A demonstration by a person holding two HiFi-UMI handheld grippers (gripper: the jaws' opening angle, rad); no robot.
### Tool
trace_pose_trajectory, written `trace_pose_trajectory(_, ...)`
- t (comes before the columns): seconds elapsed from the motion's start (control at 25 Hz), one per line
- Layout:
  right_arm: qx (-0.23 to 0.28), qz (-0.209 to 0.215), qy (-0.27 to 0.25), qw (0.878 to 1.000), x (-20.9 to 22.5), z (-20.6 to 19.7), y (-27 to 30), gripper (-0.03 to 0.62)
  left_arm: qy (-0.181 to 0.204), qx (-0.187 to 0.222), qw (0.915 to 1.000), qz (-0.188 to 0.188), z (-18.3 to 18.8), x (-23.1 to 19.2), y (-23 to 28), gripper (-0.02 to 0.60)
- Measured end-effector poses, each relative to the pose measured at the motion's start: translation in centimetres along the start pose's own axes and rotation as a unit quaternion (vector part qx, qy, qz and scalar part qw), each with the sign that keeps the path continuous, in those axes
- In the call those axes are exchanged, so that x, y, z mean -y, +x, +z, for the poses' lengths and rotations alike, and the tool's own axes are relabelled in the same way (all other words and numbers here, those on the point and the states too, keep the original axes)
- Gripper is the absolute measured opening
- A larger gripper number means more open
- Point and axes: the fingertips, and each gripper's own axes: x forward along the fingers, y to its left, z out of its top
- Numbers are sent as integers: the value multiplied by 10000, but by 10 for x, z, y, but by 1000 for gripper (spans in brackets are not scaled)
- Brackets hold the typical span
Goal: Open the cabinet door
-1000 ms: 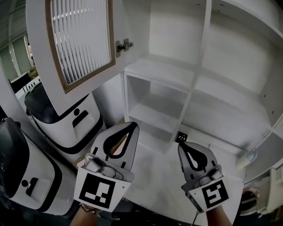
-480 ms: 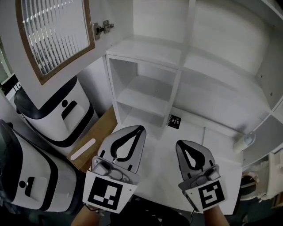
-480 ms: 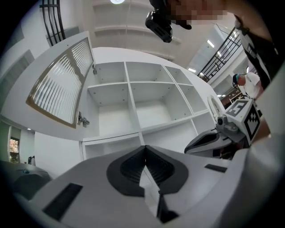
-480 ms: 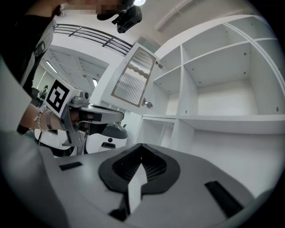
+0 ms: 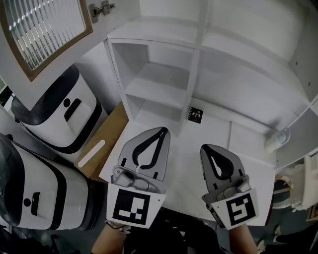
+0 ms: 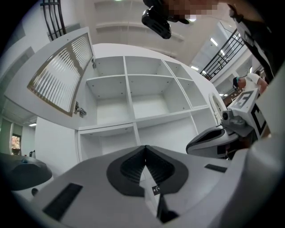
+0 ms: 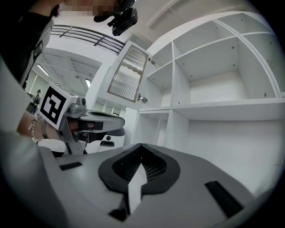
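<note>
Both grippers hang low in front of the white shelving, side by side and apart, and neither touches anything. The left gripper (image 5: 160,132) has its jaws pressed together with nothing between them; its own view shows the two grey halves meeting in a straight seam (image 6: 145,148). The right gripper (image 5: 207,149) is the same, jaws closed on nothing (image 7: 140,146). Each carries its marker cube nearest the person (black squares on white, easy to spot).

The cabinet door (image 5: 39,30) stands swung open, up and to the left of the left gripper and well apart from it. It is a white frame with a brown inner border around ribbed glass, and its metal hinge (image 5: 101,8) sits at the corner towards the shelving. From the left gripper view the door (image 6: 60,73) leans out at the upper left; from the right gripper view it (image 7: 129,73) shows beyond the left gripper (image 7: 98,127).

Straight ahead of both grippers is the cabinet (image 5: 198,59), open white compartments with bare shelves. Just beyond the tips, between the two grippers, a small black tag (image 5: 195,114) lies on the white surface. To the left of the left gripper stand two white units with black bands (image 5: 59,114), and a brown board (image 5: 112,124) lies between them and the cabinet. Out to the right of the right gripper a small white cylinder (image 5: 276,141) rests at the end of a cable.
</note>
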Motion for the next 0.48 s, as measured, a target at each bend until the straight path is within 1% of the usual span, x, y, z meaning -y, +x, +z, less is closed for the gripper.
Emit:
trace_pose_trajectory(0.08,-42,-23,51,10000,1,-5,-1,0,-60,-45,10000,-24,-6,2,0,0)
trace_pose_trajectory(0.28,-177,-73,114,9998,2,-15,0,0,-371,-187,9991,33,-23,1,-4,0)
trace_pose_trajectory(0.36,-226,-59,130,9996,0,-18,0,0,-407,-217,9989,48,-27,1,-5,0)
trace_pose_trajectory(0.48,-117,-3,128,9998,-2,-16,3,0,-419,-245,9988,50,-31,1,-5,0)
